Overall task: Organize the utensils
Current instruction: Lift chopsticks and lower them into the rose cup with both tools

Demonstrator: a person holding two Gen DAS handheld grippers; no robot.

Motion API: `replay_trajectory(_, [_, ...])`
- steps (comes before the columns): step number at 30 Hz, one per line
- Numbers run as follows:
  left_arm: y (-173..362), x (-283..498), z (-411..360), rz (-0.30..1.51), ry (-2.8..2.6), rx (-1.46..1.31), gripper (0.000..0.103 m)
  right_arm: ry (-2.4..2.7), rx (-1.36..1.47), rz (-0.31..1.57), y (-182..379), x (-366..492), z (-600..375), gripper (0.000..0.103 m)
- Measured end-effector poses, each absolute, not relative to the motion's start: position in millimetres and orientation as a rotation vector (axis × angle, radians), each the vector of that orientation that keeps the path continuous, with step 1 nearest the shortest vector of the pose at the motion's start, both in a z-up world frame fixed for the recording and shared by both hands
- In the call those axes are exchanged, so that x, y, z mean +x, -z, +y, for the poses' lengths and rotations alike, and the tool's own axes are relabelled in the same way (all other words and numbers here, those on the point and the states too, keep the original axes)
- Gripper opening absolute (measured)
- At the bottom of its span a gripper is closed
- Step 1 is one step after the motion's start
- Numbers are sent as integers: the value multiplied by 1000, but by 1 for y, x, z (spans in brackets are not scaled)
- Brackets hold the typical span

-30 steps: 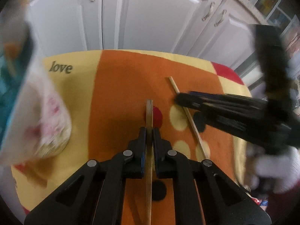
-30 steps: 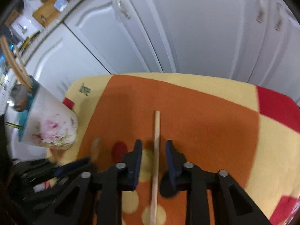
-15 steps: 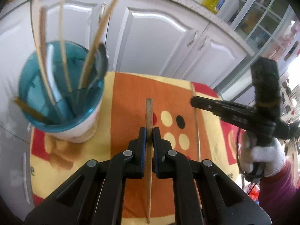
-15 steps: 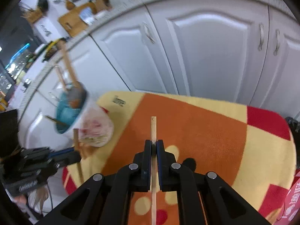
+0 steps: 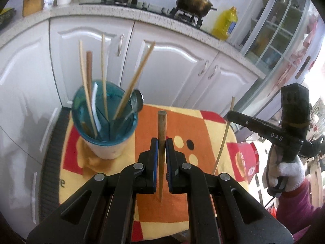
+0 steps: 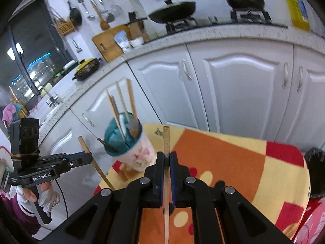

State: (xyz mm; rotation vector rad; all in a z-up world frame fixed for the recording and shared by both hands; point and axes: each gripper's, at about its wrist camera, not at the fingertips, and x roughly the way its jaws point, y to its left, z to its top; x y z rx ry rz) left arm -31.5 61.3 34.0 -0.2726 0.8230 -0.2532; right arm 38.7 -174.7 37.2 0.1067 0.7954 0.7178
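Your left tool (image 5: 161, 145) is clamped on a round, darker wooden chopstick (image 5: 161, 134), its blunt end pointing away from you and its thin tip hanging below the blue-lined pads. Your right tool (image 6: 167, 158) is closed tight on a paler, squarer chopstick (image 6: 166, 142), which runs straight between the pads, its lower end lost against the black frame. Both sticks are held in the air above the cloth (image 5: 193, 122), a soft, fuzzy cover in orange, yellow and red blocks with cream and black dots, its near edge cut off by the tools. The holder (image 5: 105, 126), a tapered cup with a teal inside and a white flowered outside, stands on the far left of the cloth with several slim chopsticks and a metal spoon leaning in it; its contents blur near the bottom. Behind it run glossy white cabinet doors (image 5: 172, 65) under a speckled worktop (image 5: 142, 18) carrying a wok and a pot.
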Motion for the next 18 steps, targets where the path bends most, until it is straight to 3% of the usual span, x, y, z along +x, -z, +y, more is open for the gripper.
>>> replay_trajectory(18, [-148,-8,137,567,112,-220,6,-841,100,588,-151,67,-77,5])
